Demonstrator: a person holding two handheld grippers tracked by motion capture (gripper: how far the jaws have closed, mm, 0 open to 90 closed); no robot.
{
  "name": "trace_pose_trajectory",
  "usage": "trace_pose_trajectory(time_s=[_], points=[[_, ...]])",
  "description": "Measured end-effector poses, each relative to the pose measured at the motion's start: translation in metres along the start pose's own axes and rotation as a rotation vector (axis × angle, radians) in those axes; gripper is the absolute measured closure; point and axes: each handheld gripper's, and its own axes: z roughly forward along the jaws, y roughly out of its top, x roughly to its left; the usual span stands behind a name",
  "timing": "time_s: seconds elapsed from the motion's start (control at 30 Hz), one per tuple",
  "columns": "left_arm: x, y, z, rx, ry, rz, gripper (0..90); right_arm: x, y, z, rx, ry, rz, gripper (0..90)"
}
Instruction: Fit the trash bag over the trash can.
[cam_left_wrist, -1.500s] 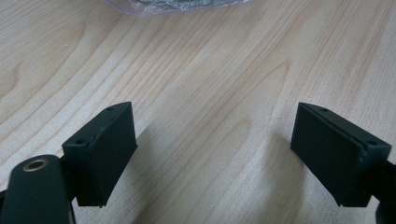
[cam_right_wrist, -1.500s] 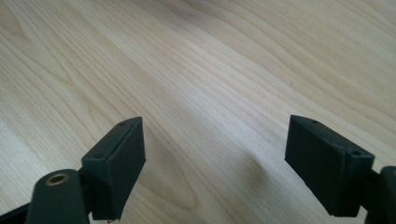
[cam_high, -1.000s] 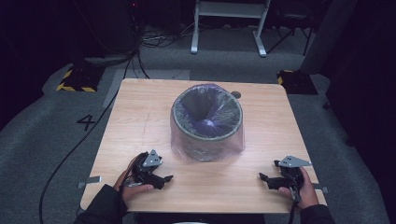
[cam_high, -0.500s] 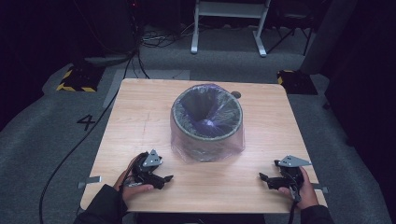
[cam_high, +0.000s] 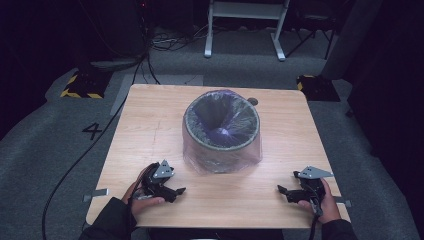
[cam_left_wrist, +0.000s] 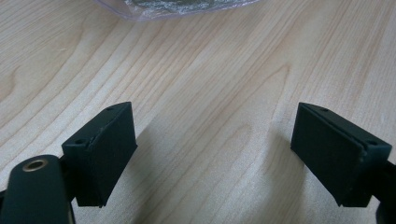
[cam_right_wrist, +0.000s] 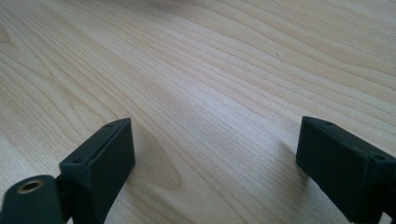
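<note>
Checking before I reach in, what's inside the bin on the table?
The bin holds a clear plastic liner draped over its rim. No other item shows inside; the very bottom is dark and hard to tell.

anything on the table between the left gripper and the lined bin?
Nothing visible. The left gripper rests open at the near edge of the table, and bare wood runs from its fingers to the bag draped over the bin. The right gripper sits apart, also open.

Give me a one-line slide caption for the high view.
Bin lined with a clear plastic bag on a wooden table, left gripper and right gripper open at the near edge.
</note>
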Motion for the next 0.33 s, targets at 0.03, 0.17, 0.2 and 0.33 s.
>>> trace_pose_trajectory(time_s=[0.03, 0.17, 0.2, 0.33], points=[[0.0000, 0.0000, 0.0000, 0.000, 0.001, 0.000, 13.7, -0.0001, 0.0000, 0.0000, 0.000, 0.001, 0.000, 11.5], [0.0003, 0.0003, 0.0002, -0.001, 0.000, 0.003, 13.7, -0.0002, 0.0000, 0.0000, 0.000, 0.001, -0.001, 11.5], [0.0005, 0.0003, 0.0003, -0.001, 0.000, 0.004, 13.6, -0.0002, -0.0001, 0.0000, 0.000, 0.001, -0.001, 11.6], [0.0009, 0.0009, 0.0009, -0.001, -0.003, 0.004, 13.6, -0.0002, -0.0001, 0.0000, 0.000, 0.002, -0.001, 11.5]])
